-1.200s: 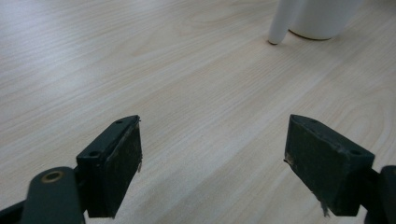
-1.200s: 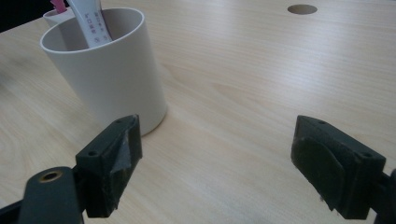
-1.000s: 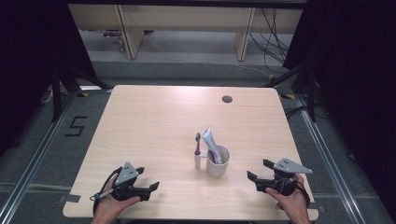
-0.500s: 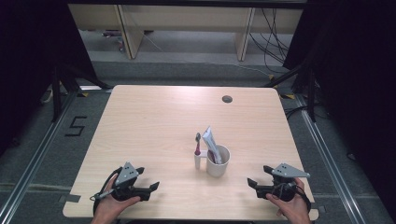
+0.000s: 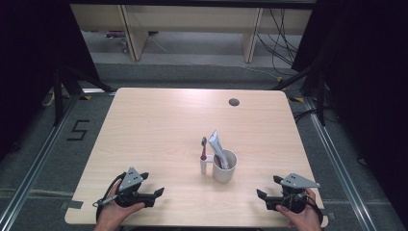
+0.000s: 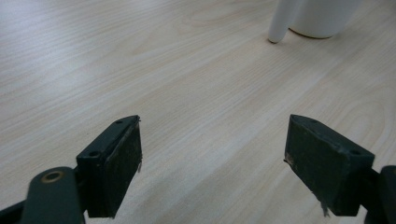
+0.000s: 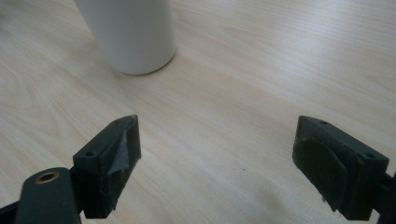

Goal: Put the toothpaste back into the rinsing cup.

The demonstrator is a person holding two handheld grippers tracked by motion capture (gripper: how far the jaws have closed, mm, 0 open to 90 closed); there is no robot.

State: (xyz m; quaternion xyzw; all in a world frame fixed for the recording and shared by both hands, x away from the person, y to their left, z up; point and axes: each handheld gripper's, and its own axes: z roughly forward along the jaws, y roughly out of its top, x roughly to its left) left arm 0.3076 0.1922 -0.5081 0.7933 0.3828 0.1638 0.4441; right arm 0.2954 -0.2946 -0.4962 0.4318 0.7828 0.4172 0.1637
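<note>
A white mug (image 5: 225,166) stands near the middle of the wooden table (image 5: 159,130), its handle to the left. A toothbrush (image 5: 203,147) and a toothpaste tube (image 5: 216,144) stick up out of it. My left gripper (image 5: 155,196) rests at the front left, open, nothing between its jaws; its own view has the mug's handle (image 6: 281,21) far ahead. My right gripper (image 5: 263,199) sits at the front right edge, also open and empty. The mug's base (image 7: 133,32) stands ahead and left in the right gripper view.
A round cable hole (image 5: 234,102) lies near the table's far edge. Beyond the table are grey floor, wooden furniture legs (image 5: 132,33) and loose cables (image 5: 284,29). A "5" is marked on the floor (image 5: 78,130) at the left.
My right gripper has drawn back toward the front edge of the table and sits lower. The left gripper and the mug have stayed put.
</note>
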